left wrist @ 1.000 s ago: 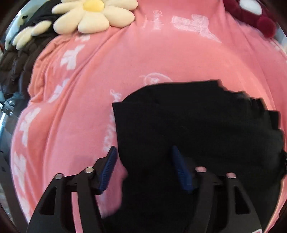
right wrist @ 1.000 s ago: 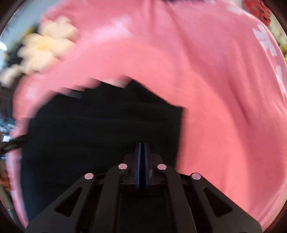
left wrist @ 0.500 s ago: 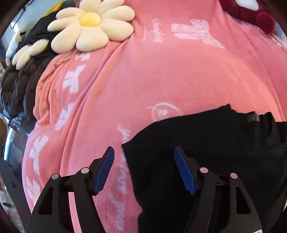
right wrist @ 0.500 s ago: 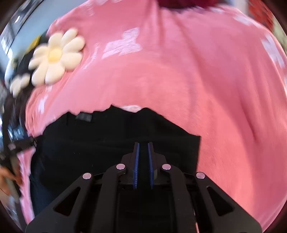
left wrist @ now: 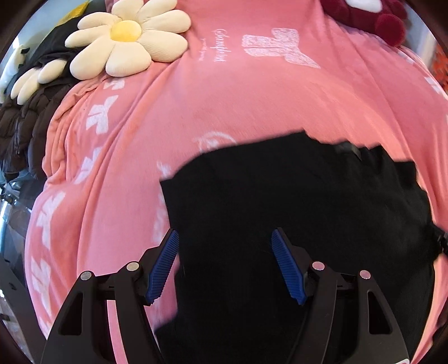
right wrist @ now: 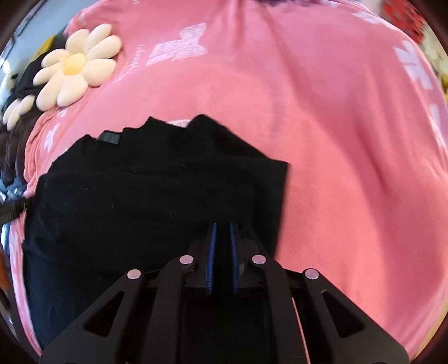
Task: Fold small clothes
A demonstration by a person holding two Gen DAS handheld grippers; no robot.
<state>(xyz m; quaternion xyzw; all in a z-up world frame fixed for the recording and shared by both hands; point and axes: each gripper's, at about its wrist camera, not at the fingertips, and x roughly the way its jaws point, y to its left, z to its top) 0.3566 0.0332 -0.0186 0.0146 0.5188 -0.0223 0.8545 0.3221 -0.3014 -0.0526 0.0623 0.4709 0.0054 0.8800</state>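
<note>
A black garment (left wrist: 294,201) lies flat on a pink blanket (left wrist: 252,98); it also shows in the right wrist view (right wrist: 145,196), with a small tag near its far edge. My left gripper (left wrist: 224,240) is open, its blue pads straddling the garment's left side just above it, holding nothing. My right gripper (right wrist: 222,228) hovers over the garment's right part, its blue pads a narrow gap apart; black cloth lies behind the gap and I cannot tell if any is pinched.
A daisy-shaped plush pillow (left wrist: 128,36) lies at the far left of the blanket, also in the right wrist view (right wrist: 75,67). Dark brown and black clothes (left wrist: 25,120) pile at the left edge. A dark red plush (left wrist: 372,16) sits far right.
My right gripper's pads have parted from fully shut to a narrow gap. Both grippers shifted over the garment, which now lies spread flatter. The left stayed open.
</note>
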